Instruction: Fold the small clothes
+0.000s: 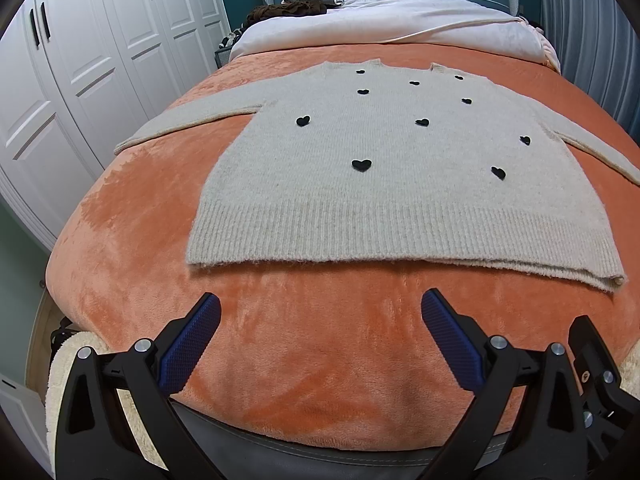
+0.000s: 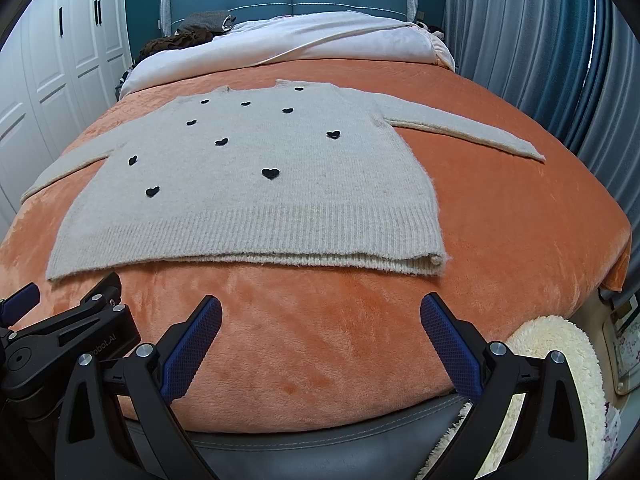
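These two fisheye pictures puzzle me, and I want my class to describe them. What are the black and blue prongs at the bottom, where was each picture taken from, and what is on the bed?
The prongs are two-finger grippers that a person holds, one per hand. Each carries a camera looking along its fingers. One picture comes from the left gripper, the other from the right gripper. Both are open and hold nothing. A beige sweater with black hearts lies flat, sleeves spread, on an orange blanket covering the bed. It is not yet folded.
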`<action>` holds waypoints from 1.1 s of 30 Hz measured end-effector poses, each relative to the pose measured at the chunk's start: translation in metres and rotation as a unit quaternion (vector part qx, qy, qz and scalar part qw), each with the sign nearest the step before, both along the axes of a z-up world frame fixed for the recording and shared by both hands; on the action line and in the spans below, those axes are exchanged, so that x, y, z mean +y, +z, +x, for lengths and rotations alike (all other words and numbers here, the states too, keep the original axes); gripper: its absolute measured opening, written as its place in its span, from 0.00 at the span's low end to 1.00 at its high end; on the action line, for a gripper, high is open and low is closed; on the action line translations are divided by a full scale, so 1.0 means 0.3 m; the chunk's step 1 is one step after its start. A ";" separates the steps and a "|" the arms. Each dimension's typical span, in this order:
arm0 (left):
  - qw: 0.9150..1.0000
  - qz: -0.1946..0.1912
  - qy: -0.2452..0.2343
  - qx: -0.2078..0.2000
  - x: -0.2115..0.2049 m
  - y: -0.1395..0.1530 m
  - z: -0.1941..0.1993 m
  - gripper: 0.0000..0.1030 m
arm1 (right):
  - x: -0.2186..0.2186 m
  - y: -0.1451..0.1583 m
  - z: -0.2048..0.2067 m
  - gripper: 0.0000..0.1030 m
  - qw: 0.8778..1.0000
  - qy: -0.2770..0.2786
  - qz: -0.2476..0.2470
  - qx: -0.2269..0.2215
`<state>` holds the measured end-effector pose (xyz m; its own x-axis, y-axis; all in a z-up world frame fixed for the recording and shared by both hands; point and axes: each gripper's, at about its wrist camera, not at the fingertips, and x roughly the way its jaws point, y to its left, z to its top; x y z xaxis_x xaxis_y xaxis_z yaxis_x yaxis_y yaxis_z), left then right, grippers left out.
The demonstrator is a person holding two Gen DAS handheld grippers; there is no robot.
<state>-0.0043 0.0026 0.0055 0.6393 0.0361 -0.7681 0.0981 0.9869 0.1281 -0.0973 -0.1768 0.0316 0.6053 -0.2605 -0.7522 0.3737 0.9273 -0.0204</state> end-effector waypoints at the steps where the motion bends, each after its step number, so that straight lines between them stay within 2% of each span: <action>1: 1.000 0.000 0.000 0.000 0.002 0.001 -0.001 0.95 | 0.000 0.000 0.000 0.95 1.000 0.000 0.000 0.000; 17: 1.000 -0.003 0.002 0.007 0.011 -0.018 0.002 0.95 | -0.005 -0.005 0.001 0.95 1.000 0.000 0.006 0.002; 19: 1.000 -0.013 -0.002 0.018 0.021 -0.031 0.008 0.95 | -0.014 -0.020 0.004 0.95 1.000 0.009 0.017 0.004; 22: 0.998 -0.050 -0.008 0.035 0.051 -0.034 0.032 0.95 | -0.053 -0.035 0.031 0.95 0.998 0.044 0.041 0.004; 26: 0.993 -0.111 0.021 0.045 0.126 -0.018 0.104 0.95 | -0.305 -0.004 0.116 0.95 0.995 0.004 0.098 -0.027; 30: 0.985 -0.162 0.034 0.058 0.174 -0.001 0.204 0.95 | -0.761 0.038 0.264 0.95 0.986 -0.108 0.111 -0.054; 33: 0.984 -0.166 0.040 0.056 0.175 0.005 0.279 0.95 | -1.110 0.004 0.371 0.95 0.969 -0.196 0.136 -0.057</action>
